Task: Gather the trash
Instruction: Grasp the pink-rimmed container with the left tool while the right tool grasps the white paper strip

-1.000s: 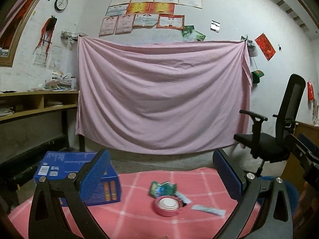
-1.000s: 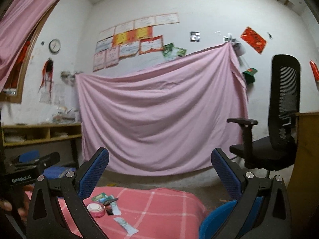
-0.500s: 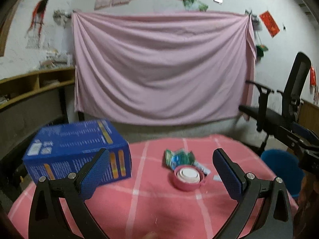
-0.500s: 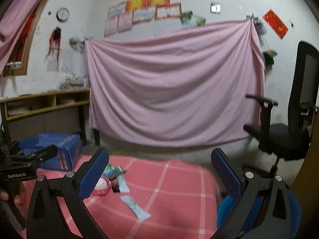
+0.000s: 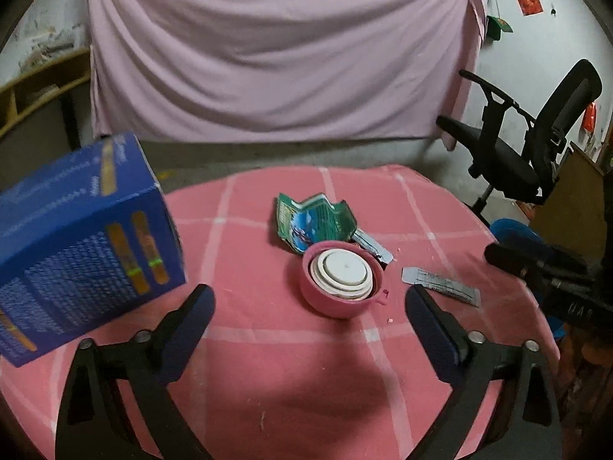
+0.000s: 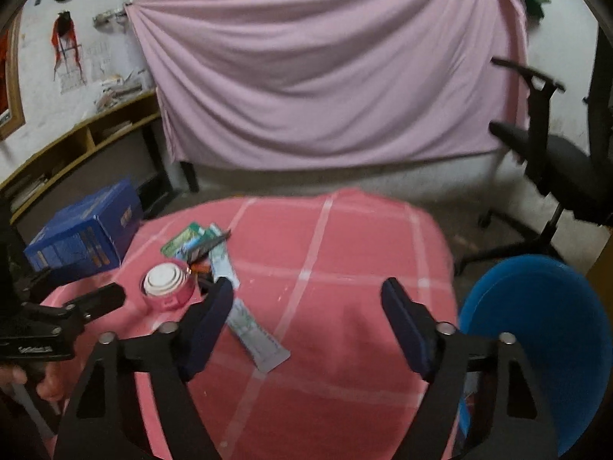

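Trash lies in a loose cluster on the pink checked table [image 5: 268, 364], and the pink cup [image 5: 339, 281] serves as the landmark. The green wrapper [image 5: 314, 222] lies just behind the cup, touching it or nearly so. The grey sachet [image 5: 440, 285] lies flat to the right of the cup, apart from it. The blue box [image 5: 76, 260] stands well to the left of the cup, at the table edge. The blue bin [image 6: 536, 337] sits on the floor beyond the table's right edge, far from the cup.

Left gripper [image 5: 306, 314]: jaws wide and closing slightly, nothing between them, aimed at the cup from the near side. Right gripper [image 6: 306, 306]: jaws closing, empty, hovering to the right of the cup; its left finger overlaps the sachet in the right wrist view, but contact cannot be confirmed.

Likely faults from this state:
- The sachet is thin and flat. Jaws that close above it grasp nothing, or pinch the tablecloth and drag the cluster.
- The cup is round and appears stacked with white inner pieces. An off-centre grip may tip it and spill them.
- Both grippers work near the cup; converging paths risk a collision.
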Motion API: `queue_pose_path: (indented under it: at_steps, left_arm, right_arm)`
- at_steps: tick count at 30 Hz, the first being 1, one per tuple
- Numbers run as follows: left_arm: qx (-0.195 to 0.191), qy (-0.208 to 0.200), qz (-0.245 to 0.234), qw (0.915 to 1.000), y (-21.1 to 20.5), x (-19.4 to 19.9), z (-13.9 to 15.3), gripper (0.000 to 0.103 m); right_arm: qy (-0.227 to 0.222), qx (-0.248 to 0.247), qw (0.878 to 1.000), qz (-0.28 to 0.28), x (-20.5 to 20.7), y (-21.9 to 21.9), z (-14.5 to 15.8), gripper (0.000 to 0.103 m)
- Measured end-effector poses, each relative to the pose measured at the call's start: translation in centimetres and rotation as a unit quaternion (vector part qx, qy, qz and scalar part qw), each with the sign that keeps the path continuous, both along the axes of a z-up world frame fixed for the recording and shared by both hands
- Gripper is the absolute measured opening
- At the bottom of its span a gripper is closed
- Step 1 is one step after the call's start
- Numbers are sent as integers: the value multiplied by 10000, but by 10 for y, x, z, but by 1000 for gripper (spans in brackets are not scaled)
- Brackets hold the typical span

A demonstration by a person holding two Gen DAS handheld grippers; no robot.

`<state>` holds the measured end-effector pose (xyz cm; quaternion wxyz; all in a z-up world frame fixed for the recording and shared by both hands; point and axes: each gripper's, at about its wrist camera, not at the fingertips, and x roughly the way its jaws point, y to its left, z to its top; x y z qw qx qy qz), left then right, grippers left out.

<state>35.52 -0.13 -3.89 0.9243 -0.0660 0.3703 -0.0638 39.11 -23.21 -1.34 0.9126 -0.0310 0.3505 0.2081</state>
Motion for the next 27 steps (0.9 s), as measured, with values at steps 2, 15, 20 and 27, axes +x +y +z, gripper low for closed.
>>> queue_pose_path:
  at_steps: [2,15,20,27]
  left_arm:
    - [-29,80,-77,9999,-2,4,0,93]
    - [148,563,-510,9970,-14,32,-11,72]
    - [324,607,-525,9962,-19,35,-11,70]
    - [508,605,-517,9955,-26,34,-14,59]
  right_arm:
    - [213,-70,9996,154,3,4,-5,63]
    - [954,-560,9909,762,10,32,-30,47]
    - [999,-542,9906,757,10,30,-30,46]
    - [1004,-574,9903,772,11,30,-31,44]
